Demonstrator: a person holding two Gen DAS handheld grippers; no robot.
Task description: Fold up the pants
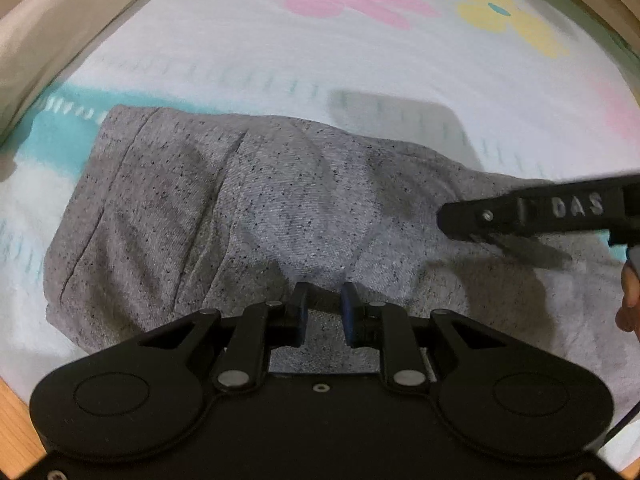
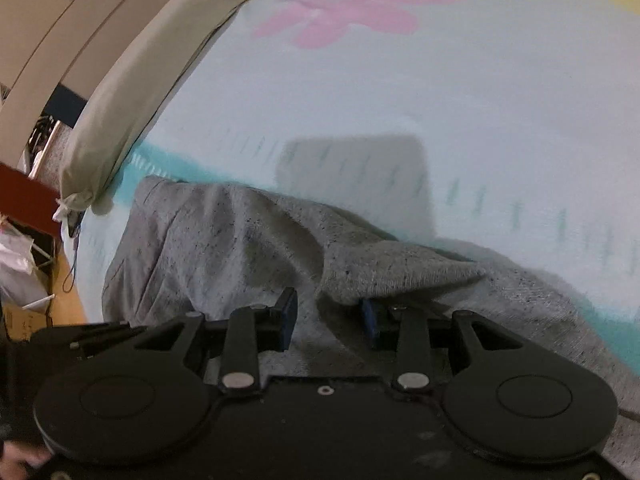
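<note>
Left wrist view shows the pants (image 1: 248,208), grey speckled knit, lying in a loose bundle on a pale bedspread (image 1: 280,64) printed with pink and yellow flowers; the bundle sits toward the near side, with a beige bolster (image 1: 52,48) along the far left. We judge the fabric soft, light and limp: it drapes, wrinkles and will not hold a crease unaided, though it does not look slippery or fragile. Best purchase, in our view, is a seam, hem or folded edge, where several layers can be pinched together.

We find the left gripper (image 1: 324,300) over the near edge of the bundle, jaws partly apart; cloth lies beneath them, but no pinch is evident. The right gripper (image 2: 330,312) has its jaws parted; a raised fold of the pants lies over the tip of its right-hand finger, and we see nothing clamped.

We note no containers in either view.
</note>
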